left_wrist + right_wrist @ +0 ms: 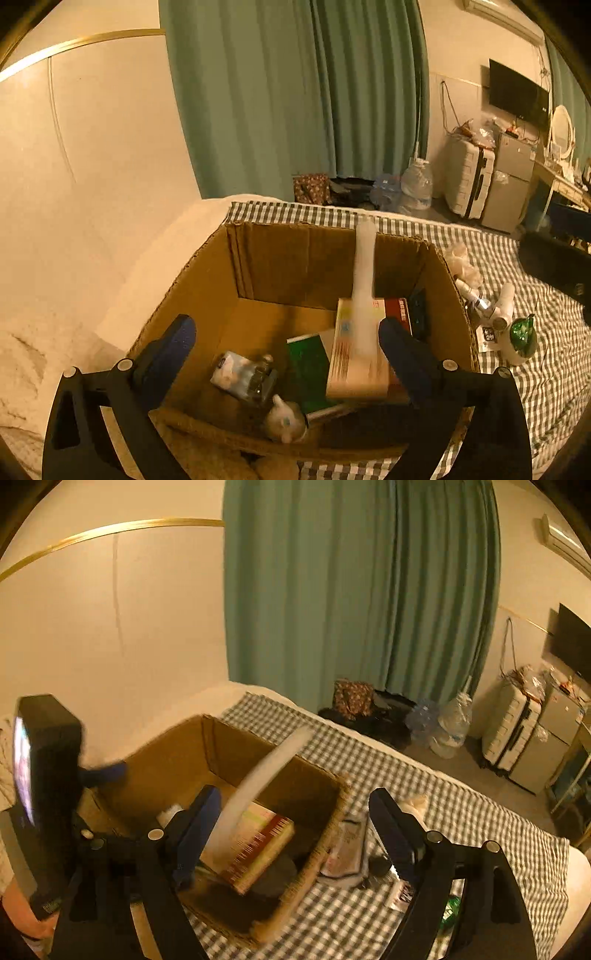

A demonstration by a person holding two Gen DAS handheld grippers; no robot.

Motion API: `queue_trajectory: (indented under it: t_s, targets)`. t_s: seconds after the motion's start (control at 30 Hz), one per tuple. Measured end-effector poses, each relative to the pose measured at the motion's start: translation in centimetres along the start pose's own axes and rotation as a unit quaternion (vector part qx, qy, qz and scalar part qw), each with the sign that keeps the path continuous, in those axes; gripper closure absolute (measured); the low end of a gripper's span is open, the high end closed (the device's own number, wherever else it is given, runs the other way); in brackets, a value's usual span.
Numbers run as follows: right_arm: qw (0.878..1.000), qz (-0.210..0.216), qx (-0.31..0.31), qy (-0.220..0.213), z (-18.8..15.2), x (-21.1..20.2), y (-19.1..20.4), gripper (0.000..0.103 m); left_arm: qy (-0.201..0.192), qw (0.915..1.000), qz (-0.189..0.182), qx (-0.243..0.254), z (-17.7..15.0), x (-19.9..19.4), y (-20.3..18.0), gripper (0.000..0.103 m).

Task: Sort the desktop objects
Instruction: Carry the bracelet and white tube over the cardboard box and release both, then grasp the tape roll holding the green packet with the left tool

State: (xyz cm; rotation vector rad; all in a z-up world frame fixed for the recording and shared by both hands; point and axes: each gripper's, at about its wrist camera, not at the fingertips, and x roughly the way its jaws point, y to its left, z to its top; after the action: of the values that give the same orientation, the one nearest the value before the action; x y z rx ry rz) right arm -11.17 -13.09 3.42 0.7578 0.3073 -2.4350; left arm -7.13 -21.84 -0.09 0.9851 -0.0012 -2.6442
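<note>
An open cardboard box (288,266) (177,757) stands on a checked bedspread (546,376) (461,812). Inside lie a striped book-like carton (354,354) (258,845), a green book (306,365), a small packet (236,373) and a plush toy (288,421). A long white strip (364,266) (266,782), blurred, hangs over the box with no pads on it. My left gripper (286,343) is open above the box's near side. My right gripper (295,827) is open over the box's right rim. The left gripper's body (48,775) shows at the left of the right wrist view.
Right of the box on the bedspread lie white tubes (504,306), a green-topped bottle (521,336), crumpled plastic (461,258) and a flat packet (343,845). A wall rises close on the left. Beyond the bed stand water bottles (417,184), a suitcase (469,181) and a small fridge (509,181).
</note>
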Motion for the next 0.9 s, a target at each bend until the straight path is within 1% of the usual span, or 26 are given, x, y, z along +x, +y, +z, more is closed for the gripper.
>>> queue_trajectory:
  t_s: [0.07, 0.2, 0.33, 0.43, 0.53, 0.67, 0.7, 0.73, 0.83, 0.9]
  targets:
    - [1.0, -0.013, 0.006, -0.001, -0.6, -0.4, -1.4, 0.02, 0.005, 1.0, -0.004, -0.001, -0.4, -0.4, -0.6, 0.0]
    - [0.999, -0.039, 0.031, -0.001, -3.1, -2.9, -5.4, 0.02, 0.006, 0.9996, -0.027, -0.011, -1.0, -2.0, -2.4, 0.0]
    - [0.993, -0.074, 0.086, 0.002, -5.9, -6.6, -11.4, 0.02, 0.01, 0.9975, -0.067, -0.019, -1.4, -4.1, -5.8, 0.0]
    - [0.987, -0.092, 0.131, -0.006, -7.9, -9.5, -15.7, 0.02, 0.007, 0.9951, -0.097, -0.014, -1.7, -5.6, -8.6, 0.0]
    - [0.981, -0.112, 0.157, -0.01, -10.0, -11.7, -18.8, 0.02, 0.004, 0.9935, -0.114, -0.003, -2.0, -6.5, -11.9, 0.0]
    - [0.978, -0.128, 0.165, -0.009, -12.7, -13.1, -20.8, 0.02, 0.013, 0.991, -0.133, -0.002, -2.4, -6.4, -15.6, 0.0]
    - [0.978, -0.132, 0.161, -0.016, -13.5, -13.3, -20.9, 0.02, 0.014, 0.9907, -0.136, 0.0, -2.5, -6.1, -16.5, 0.0]
    - [0.978, -0.134, 0.157, -0.021, -14.0, -13.5, -20.9, 0.017, 0.017, 0.9903, -0.138, 0.009, -2.6, -5.6, -17.7, 0.0]
    - [0.981, -0.14, 0.134, -0.029, -15.6, -13.0, -21.3, 0.016, 0.031, 0.9891, -0.139, 0.038, -3.0, -4.2, -20.7, 0.0]
    - [0.983, -0.14, 0.12, -0.017, -16.6, -11.7, -21.6, 0.015, 0.036, 0.9865, -0.152, 0.048, -3.3, -3.1, -22.6, 0.0]
